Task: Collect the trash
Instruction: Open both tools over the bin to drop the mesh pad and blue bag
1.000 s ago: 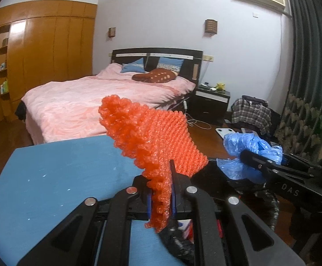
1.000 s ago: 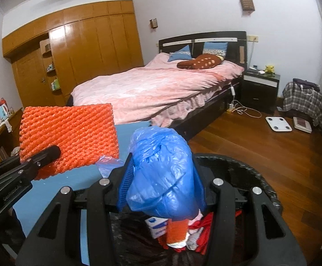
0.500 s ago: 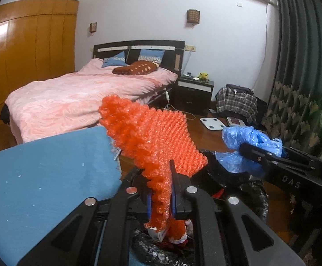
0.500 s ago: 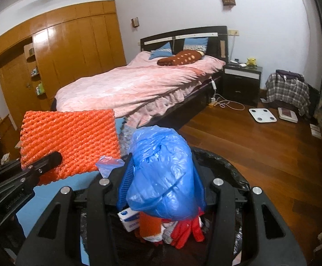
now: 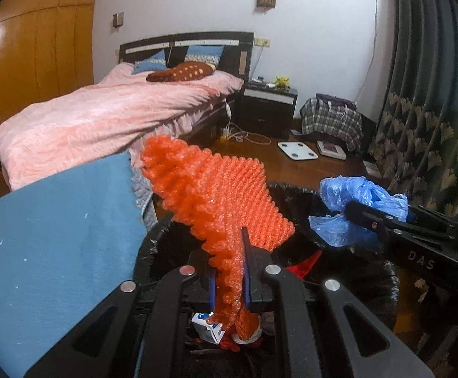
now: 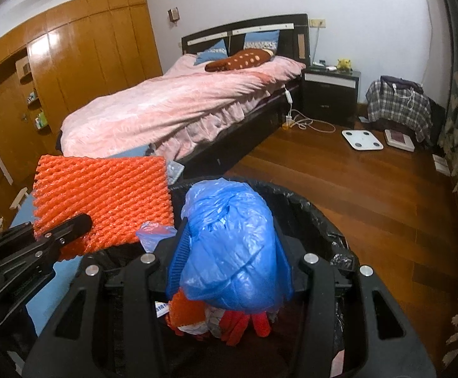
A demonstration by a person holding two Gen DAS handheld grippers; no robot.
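Both grippers have dropped and slid off the blue table [image 5: 55, 252] since a second ago, so now they're hanging right over the black-lined trash bin [image 6: 317, 214]. On the left, the left gripper [image 5: 229, 271] is pinching the orange foam net [image 5: 219, 201] by its lower edge, jaws nearly together, with the sheet fanning up and away past the fingertips. It's tilted downward over the bin's near rim. To the right, the right gripper [image 6: 229, 252] has its jaws partly spread around a crumpled blue plastic bag [image 6: 232, 249], clamped from both sides, angled down too. Red and white junk [image 6: 222, 318] already sits in the bin underneath.
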